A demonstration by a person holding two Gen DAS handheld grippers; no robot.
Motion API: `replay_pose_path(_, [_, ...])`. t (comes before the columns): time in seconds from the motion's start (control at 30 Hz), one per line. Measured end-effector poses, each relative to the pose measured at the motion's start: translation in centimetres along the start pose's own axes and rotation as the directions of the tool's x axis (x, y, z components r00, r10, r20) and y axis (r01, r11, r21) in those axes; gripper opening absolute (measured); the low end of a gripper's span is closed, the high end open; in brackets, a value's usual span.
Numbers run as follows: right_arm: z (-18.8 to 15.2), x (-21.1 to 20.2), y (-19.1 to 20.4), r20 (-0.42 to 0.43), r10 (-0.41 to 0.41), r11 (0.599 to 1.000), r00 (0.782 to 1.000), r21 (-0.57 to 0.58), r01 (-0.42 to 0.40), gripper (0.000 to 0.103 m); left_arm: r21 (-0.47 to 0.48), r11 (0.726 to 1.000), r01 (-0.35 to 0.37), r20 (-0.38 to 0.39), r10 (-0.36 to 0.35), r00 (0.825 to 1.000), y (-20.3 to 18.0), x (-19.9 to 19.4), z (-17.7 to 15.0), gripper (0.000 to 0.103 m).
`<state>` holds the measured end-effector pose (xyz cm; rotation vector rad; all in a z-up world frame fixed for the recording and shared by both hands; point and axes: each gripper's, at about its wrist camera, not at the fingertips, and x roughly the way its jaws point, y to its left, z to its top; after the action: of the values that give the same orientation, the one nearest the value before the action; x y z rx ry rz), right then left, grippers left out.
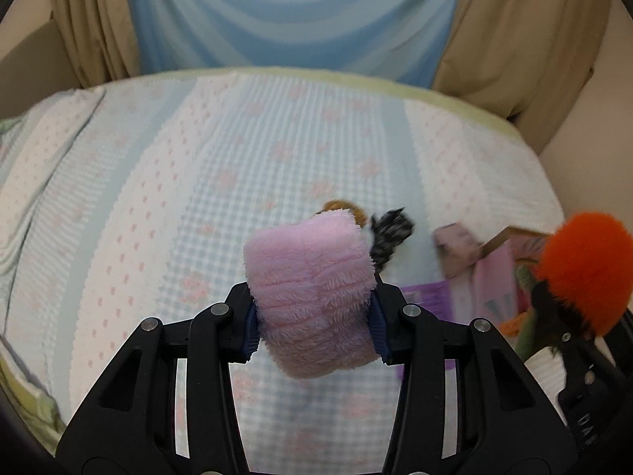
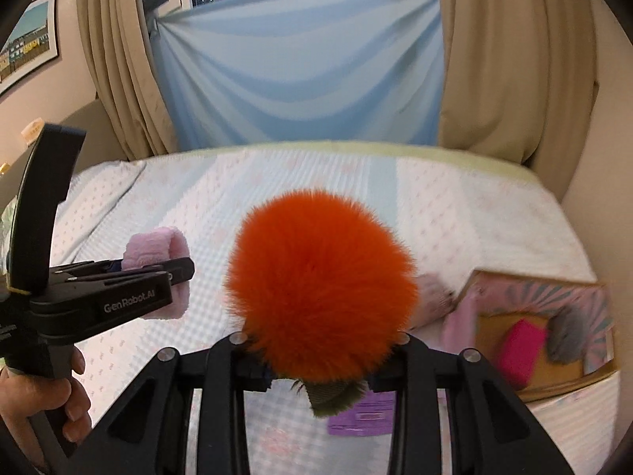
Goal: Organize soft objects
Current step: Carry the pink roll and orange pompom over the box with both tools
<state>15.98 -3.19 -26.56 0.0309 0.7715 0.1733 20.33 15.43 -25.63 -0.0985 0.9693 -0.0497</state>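
Two soft objects held above the bed

A pink plush roll (image 1: 310,297) is clamped by the left gripper (image 1: 312,324) at frame centre; an orange pompom (image 2: 320,297) is clamped by the right gripper (image 2: 316,360), a cardboard box (image 2: 554,384) lower right.

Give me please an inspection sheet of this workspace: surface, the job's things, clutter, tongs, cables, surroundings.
Surface: bed cover, checked, with pink dots.
Job's things: pink fluffy roll; orange pompom toy; cardboard box holding a magenta block and a grey fluffy item.
Clutter: purple leaflet; striped plush, blurred.
Tongs: left tongs shut on the pink roll; right tongs shut on the orange toy.
Cables: nothing seen.
Surroundings: blue sheet, beige curtains, framed picture.
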Motion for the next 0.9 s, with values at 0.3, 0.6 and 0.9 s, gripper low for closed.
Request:
replay_pose_path(0.3, [4.2, -10.3, -5.5, 0.058, -0.055, 0.998, 0.997, 0.002, 0.055, 0.03, 0.012, 1.0, 0.028, 0.079, -0.028, 0.996, -7.0, -8.4, 1.5, 0.04])
replay_pose_path(0.6, [5.3, -17.0, -13.8, 0.101, -0.134, 0.991, 0.986, 0.039, 0.131, 0.03, 0.08, 0.993, 0.081, 0.118, -0.091, 0.989, -17.6, -11.9, 2.2, 0.04])
replay_pose_path(0.9, [4.6, -20.1, -22.2, 0.083, -0.203, 0.977, 0.976, 0.091, 0.195, 0.03, 0.151, 0.979, 0.14, 0.064, -0.151, 0.986, -28.8, -10.5, 0.5, 0.04])
